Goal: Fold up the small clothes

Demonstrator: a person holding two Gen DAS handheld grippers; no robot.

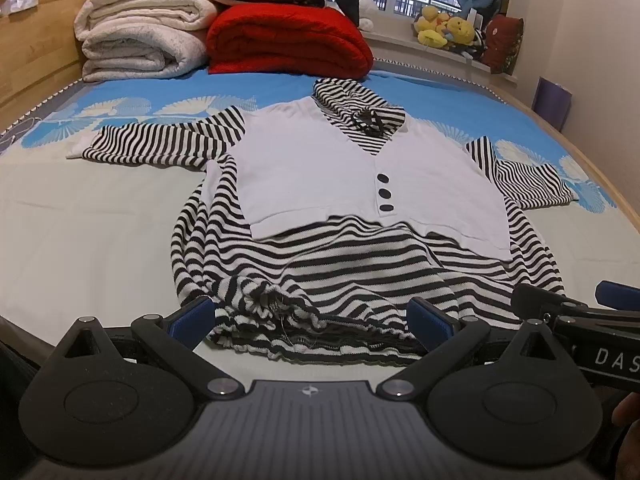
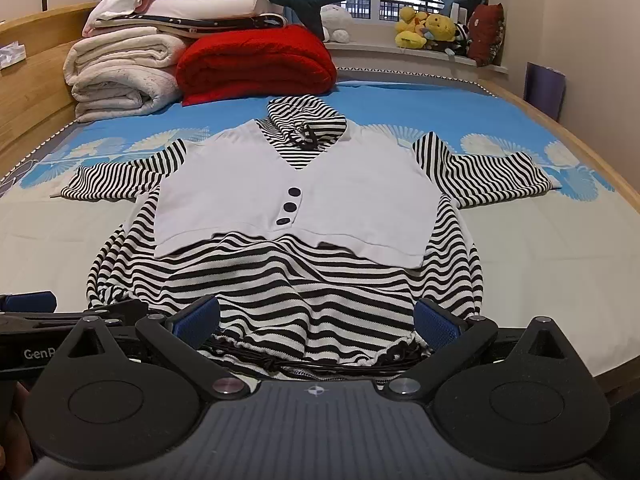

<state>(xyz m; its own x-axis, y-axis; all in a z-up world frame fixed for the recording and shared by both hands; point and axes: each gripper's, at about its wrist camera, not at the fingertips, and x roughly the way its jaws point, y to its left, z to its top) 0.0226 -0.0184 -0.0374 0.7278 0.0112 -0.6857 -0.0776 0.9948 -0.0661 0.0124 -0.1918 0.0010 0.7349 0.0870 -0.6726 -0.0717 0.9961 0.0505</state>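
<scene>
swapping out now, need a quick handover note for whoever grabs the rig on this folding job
Left tool: open, at the hem's left part, gripping nothing.
Right tool: open, at the hem's right part, gripping nothing.
Top: lies flat, face up on the bed, sleeves spread to both sides, hood at the far end, hem bunched nearest the tools.
Done: laid out only; no fold shows.
Left: every fold. Likely start by pinching the hem with both tools.
</scene>
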